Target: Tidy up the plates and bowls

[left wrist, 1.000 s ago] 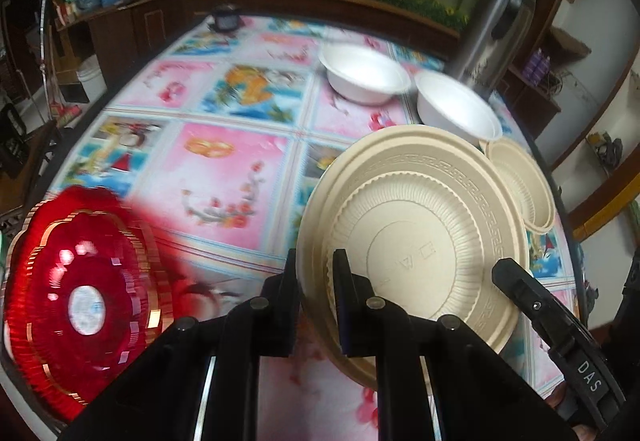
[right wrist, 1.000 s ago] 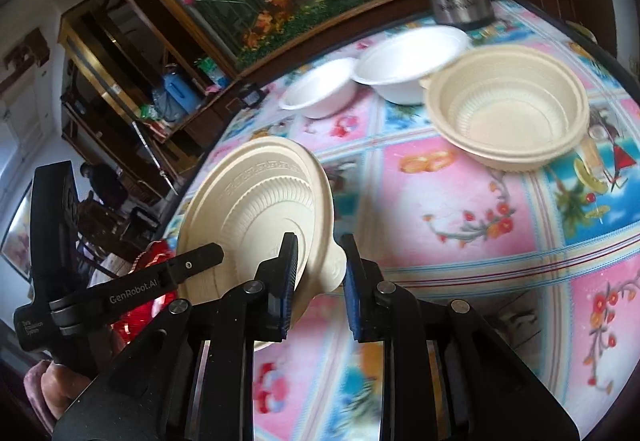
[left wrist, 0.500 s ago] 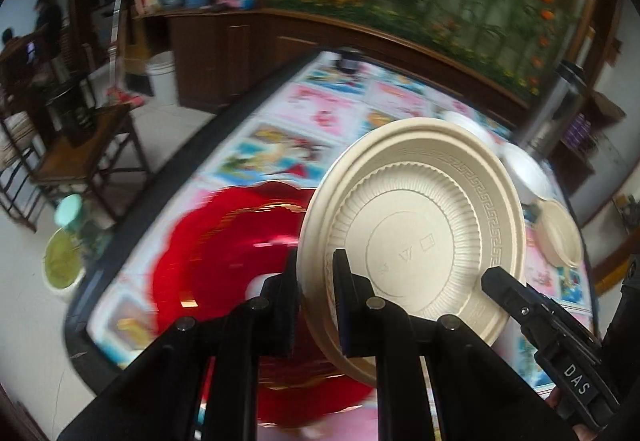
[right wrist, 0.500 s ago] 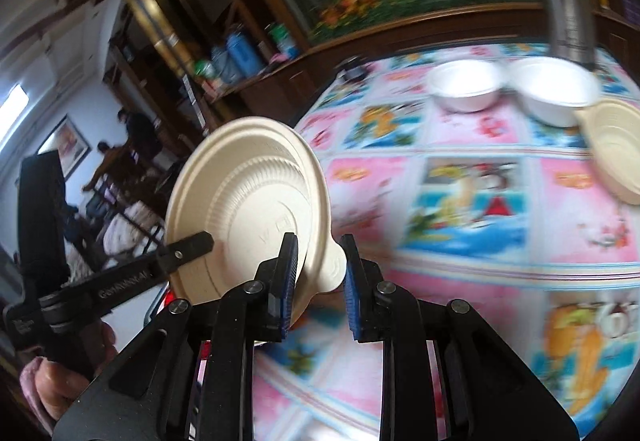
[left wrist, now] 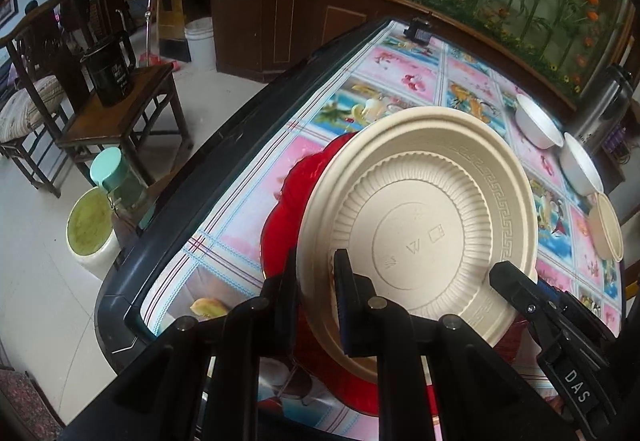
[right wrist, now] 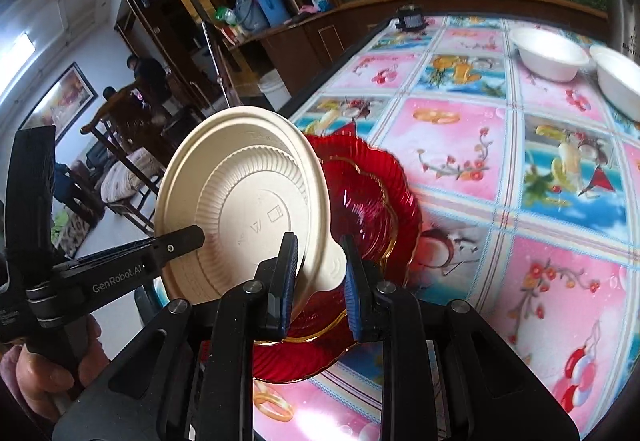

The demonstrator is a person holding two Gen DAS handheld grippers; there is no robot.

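Observation:
A cream ribbed plate (left wrist: 420,217) is held tilted, underside toward the cameras, above a red scalloped plate (left wrist: 292,197) at the table's near left corner. My left gripper (left wrist: 316,281) is shut on the cream plate's rim. My right gripper (right wrist: 318,273) is shut on the plate's tab at its opposite edge (right wrist: 334,267). The cream plate (right wrist: 244,209) hides part of the red plate (right wrist: 368,201). Two white bowls (left wrist: 536,121) (left wrist: 580,165) and a cream bowl (left wrist: 608,229) stand at the far right.
The table wears a pink and blue picture cloth (right wrist: 520,169) with a black edge (left wrist: 208,169). A steel thermos (left wrist: 600,101) stands behind the white bowls. A small dark object (right wrist: 410,19) sits at the far edge. Wooden chairs (left wrist: 108,113) and buckets (left wrist: 88,229) stand on the floor to the left.
Both grippers have carried the cream plate leftward from the table's middle to over the red plate. The bowls have slid to the right of both views.

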